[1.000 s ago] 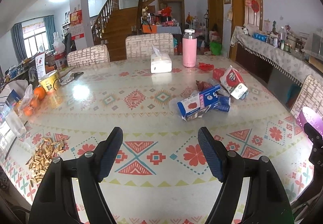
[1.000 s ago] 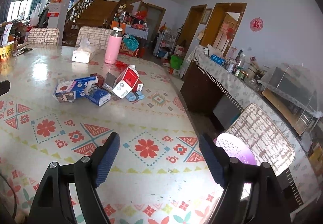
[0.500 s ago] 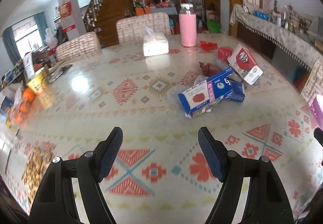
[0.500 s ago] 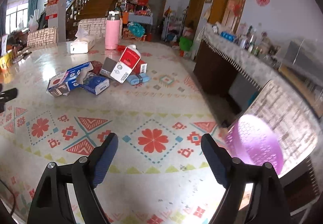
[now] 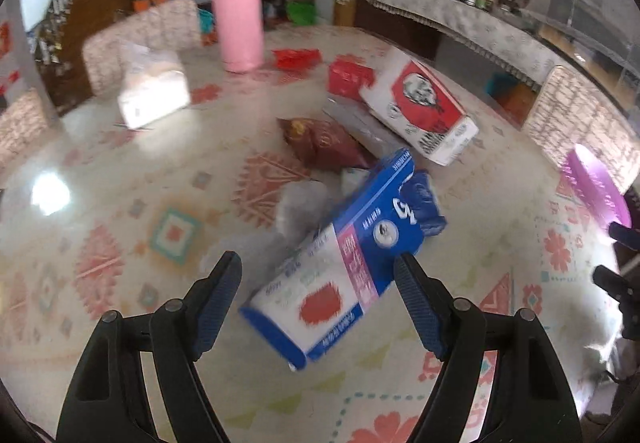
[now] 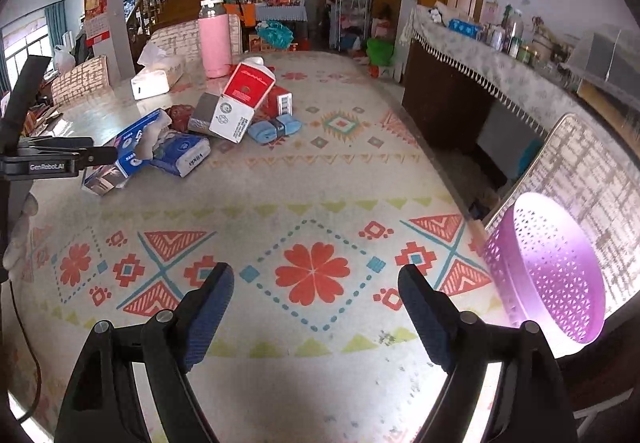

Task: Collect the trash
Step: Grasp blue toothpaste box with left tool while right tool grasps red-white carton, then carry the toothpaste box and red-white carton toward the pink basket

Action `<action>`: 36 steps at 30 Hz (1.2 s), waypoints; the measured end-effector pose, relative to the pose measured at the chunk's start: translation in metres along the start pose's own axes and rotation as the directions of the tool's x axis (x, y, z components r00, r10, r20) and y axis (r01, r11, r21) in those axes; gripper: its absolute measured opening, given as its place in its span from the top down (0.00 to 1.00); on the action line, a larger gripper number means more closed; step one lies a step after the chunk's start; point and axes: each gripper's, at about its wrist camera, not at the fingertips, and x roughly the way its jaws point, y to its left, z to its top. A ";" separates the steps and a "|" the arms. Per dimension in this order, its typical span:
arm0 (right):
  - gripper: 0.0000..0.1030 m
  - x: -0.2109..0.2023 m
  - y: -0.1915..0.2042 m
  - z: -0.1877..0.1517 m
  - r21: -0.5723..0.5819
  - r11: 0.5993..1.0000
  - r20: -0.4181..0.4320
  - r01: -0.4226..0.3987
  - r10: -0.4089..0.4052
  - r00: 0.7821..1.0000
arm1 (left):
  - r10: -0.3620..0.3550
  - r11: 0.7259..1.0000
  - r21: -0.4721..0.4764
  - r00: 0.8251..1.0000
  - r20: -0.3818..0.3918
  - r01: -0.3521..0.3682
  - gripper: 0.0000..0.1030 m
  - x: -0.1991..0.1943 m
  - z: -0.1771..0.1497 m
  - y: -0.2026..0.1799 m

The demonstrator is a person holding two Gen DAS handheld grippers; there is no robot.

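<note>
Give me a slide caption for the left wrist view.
Open left gripper poised over a blue-and-white carton among packaging on the patterned table.

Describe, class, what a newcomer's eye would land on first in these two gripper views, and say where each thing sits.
First comes the heap of trash mid-table: a blue and white carton lying between the open fingers of the left gripper, with a red and white box tilted behind it. Next, the tall pink bottle upright at the far end beside a tissue pack. Last, the glowing purple basket at the table's near right edge, beside the open right gripper.
</note>
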 end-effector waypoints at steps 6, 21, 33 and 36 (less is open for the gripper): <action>0.15 0.010 0.013 0.011 -0.004 1.000 -0.027 -0.023 0.023 0.999 | -0.011 1.000 -0.003 0.999 -0.033 0.011 0.21 0.008 -0.007 -0.012; 0.15 0.054 0.046 0.109 0.018 0.989 0.031 -0.145 0.145 0.989 | -0.051 0.992 -0.118 0.999 0.000 0.051 0.69 -0.021 -0.015 0.003; 0.37 0.141 0.053 0.165 0.166 0.976 -0.083 -0.137 0.153 0.985 | -0.053 0.986 -0.161 0.998 -0.017 0.050 0.62 -0.012 -0.017 0.011; 0.52 0.139 0.054 0.163 0.173 0.973 -0.083 -0.156 0.172 0.982 | -0.051 0.985 -0.165 0.998 -0.024 0.047 0.60 -0.008 -0.018 0.012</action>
